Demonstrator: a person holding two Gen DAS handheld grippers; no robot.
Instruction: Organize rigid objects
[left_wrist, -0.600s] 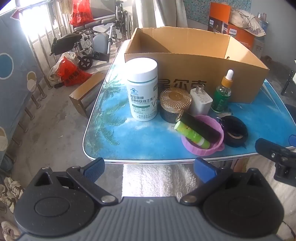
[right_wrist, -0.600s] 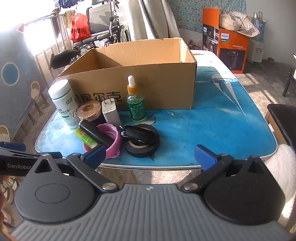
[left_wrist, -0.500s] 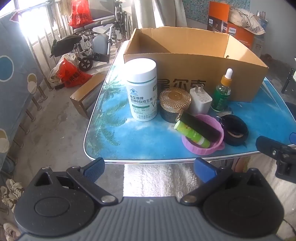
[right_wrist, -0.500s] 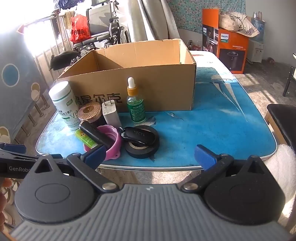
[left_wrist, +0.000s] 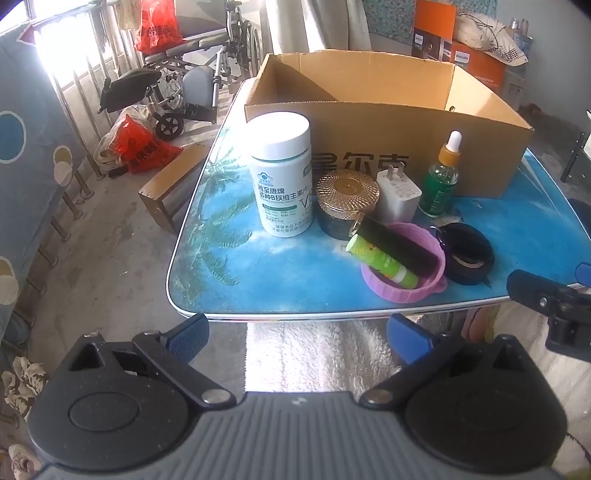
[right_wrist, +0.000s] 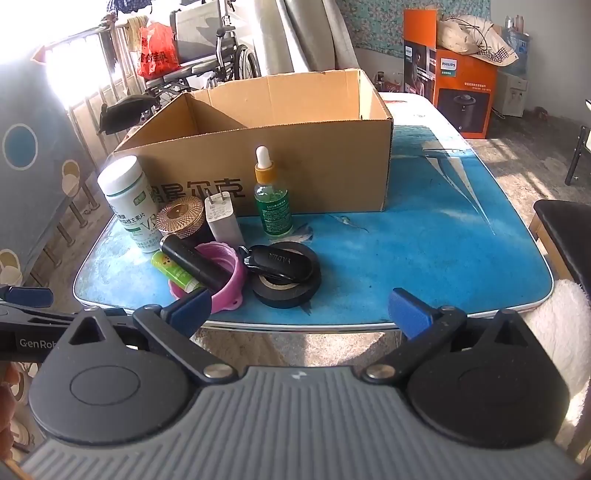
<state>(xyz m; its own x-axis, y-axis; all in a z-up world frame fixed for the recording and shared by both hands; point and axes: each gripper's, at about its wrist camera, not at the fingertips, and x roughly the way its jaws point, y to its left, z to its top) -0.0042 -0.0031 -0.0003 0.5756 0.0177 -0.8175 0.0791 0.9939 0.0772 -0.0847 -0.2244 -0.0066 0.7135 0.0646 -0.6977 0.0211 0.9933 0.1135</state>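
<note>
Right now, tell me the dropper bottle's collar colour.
Orange-yellow, under a white bulb; the dropper bottle shows best in the right wrist view.

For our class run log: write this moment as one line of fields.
left gripper: open, empty | right gripper: open, empty | items: on table | box: open, divided

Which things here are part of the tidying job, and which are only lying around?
For the job:
- box
- pill bottle
- gold-lid jar
- charger
- dropper bottle
- pink ring
- green tube
- black tube
- tape roll
- key fob

Lying about:
- wheelchair
- red bag
- orange carton
</note>
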